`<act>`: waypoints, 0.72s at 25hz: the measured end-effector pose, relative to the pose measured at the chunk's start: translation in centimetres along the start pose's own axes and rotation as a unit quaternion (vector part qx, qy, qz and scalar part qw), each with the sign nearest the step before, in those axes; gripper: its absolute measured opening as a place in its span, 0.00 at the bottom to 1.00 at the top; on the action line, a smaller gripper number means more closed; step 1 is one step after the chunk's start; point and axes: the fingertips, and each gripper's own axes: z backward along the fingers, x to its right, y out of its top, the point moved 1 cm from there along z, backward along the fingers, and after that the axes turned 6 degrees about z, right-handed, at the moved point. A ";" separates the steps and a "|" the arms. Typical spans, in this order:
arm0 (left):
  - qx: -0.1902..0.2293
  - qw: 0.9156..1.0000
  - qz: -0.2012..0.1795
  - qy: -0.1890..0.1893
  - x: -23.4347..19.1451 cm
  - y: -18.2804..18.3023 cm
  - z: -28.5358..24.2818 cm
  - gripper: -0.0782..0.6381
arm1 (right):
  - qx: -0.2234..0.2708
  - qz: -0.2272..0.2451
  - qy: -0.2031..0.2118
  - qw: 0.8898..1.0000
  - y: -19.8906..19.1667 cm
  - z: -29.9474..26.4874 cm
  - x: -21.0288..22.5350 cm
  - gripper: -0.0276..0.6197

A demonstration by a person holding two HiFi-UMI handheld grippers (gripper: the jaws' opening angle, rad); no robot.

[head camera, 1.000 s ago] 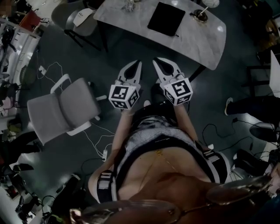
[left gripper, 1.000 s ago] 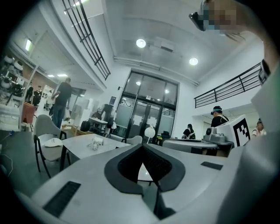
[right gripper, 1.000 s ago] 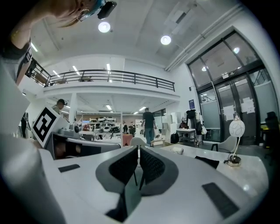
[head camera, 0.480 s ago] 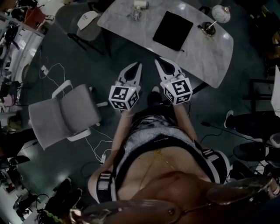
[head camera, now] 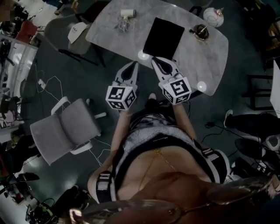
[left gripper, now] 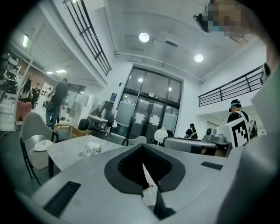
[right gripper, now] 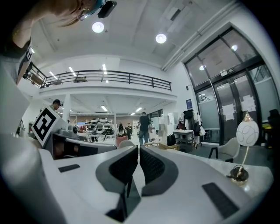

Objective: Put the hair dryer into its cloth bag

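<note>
A white hair dryer (head camera: 127,13) lies with its coiled cord at the far left of the grey marble table (head camera: 197,57). It also shows in the left gripper view, small on the tabletop, as the hair dryer (left gripper: 92,147). A flat black cloth bag (head camera: 164,38) lies in the middle of the table. My left gripper (head camera: 132,65) is shut and empty, just short of the table's near edge. My right gripper (head camera: 157,61) is shut and empty too, with its tips over the table edge just below the bag. Both sets of jaws, left (left gripper: 142,162) and right (right gripper: 138,151), point level.
A globe lamp (head camera: 213,16) and a small dish (head camera: 200,31) stand at the table's far right. A grey chair (head camera: 65,129) stands on the floor at left, and another chair with a white cap (head camera: 78,30) is by the table's left end. Cables lie on the floor.
The table has come nearer in the head view. Both grippers have moved forward together to its near edge, still shut and empty.
</note>
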 end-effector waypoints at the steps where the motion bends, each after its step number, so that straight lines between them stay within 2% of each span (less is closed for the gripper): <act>1: 0.001 1.000 -0.001 -0.003 0.2 0.1 -0.8 0.11 | 0.002 -0.001 -0.004 1.000 -0.1 0.0 0.9 0.15; 6: -0.012 1.000 -0.012 -0.015 0.7 -0.1 -4.1 0.11 | 0.006 0.000 -0.016 1.000 -0.2 -0.4 4.1 0.15; 12: -0.027 0.999 -0.017 -0.014 -0.2 -0.1 -6.4 0.11 | -0.003 0.001 -0.022 1.000 -0.7 -1.3 5.8 0.15; 18: -0.034 0.999 -0.001 -0.029 -1.2 0.0 -8.8 0.11 | -0.012 -0.001 -0.037 0.999 -1.4 -2.3 7.5 0.15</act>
